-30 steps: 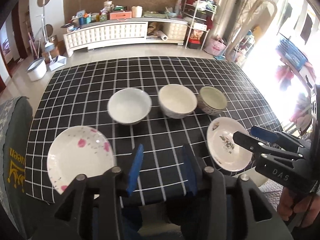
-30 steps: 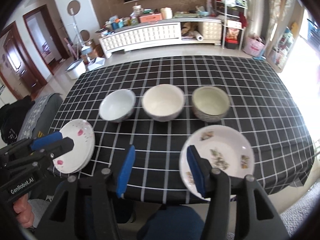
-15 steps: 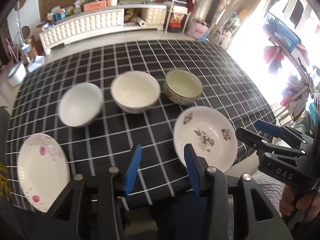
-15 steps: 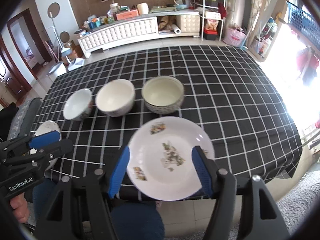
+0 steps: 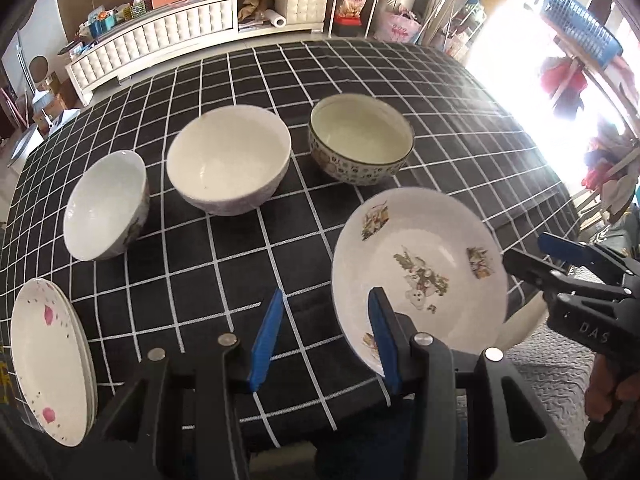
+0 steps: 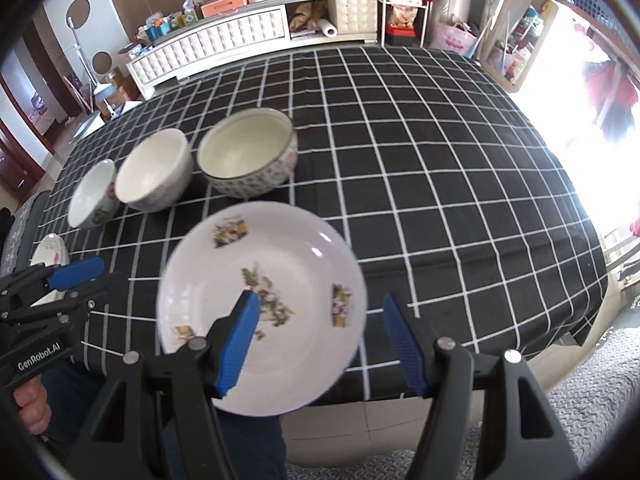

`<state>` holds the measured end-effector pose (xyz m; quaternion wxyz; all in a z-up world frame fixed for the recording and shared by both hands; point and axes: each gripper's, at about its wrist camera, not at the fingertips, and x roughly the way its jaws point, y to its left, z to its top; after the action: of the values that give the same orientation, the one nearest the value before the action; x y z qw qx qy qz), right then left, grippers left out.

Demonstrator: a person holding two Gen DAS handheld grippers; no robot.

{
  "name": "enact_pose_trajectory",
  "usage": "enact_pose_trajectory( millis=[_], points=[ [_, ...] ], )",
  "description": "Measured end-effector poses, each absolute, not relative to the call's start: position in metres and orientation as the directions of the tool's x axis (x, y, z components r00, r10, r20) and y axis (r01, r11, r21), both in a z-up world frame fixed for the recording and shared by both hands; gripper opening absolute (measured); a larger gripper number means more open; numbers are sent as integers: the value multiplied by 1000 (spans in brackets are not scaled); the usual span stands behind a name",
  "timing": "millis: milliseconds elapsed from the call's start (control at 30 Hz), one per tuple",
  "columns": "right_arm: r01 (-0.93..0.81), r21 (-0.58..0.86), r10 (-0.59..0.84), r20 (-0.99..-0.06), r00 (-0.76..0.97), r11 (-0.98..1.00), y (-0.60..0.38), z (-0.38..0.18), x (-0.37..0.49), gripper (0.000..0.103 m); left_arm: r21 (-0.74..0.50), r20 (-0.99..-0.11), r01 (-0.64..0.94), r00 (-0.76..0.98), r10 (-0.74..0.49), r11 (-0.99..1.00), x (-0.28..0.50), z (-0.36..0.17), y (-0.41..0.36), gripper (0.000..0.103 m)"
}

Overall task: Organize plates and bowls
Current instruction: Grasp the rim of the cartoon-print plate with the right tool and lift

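Right hand-held gripper, marked "DAS", stood wide over the floral plate, untouching; left hand-held gripper, marked "GenRobot.AI", gaped narrower, empty.

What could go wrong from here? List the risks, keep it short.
1. The floral plate appears to overhang the table's near edge. The right gripper, whose jaws have just been opening with the plate's rim between them unclamped, could knock it off.
2. The left gripper, open, hovers close by the same plate, so the two grippers could collide.
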<state>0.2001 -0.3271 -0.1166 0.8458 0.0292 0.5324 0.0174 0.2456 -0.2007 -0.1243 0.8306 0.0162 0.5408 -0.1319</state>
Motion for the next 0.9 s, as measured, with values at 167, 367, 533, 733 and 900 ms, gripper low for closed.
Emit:
enact_pose_trajectory(
  millis=[167, 367, 533, 733, 900],
  points=[
    [0, 65, 60, -912, 406, 998, -336, -134, 206, 69, -153, -924, 214, 314, -216, 965, 257, -146, -202, 41],
    [-2, 74, 68, -913, 402, 997, -343, -147, 210, 54, -164, -936, 209, 274, -219, 964, 262, -167, -203, 27],
    [-19, 92, 92, -915, 393, 996, -344, -154, 215, 40, -174, -937, 223, 263, -231, 959, 262, -175, -207, 21],
    [-18, 104, 103, -920, 378, 994, -347, -163, 218, 23, -170, -936, 239, 263, -233, 956, 264, -180, -214, 16],
    [-14, 122, 119, -920, 374, 992, -347, -165, 218, 18, -165, -937, 257, 262, -233, 952, 263, -182, -221, 11]
  ],
)
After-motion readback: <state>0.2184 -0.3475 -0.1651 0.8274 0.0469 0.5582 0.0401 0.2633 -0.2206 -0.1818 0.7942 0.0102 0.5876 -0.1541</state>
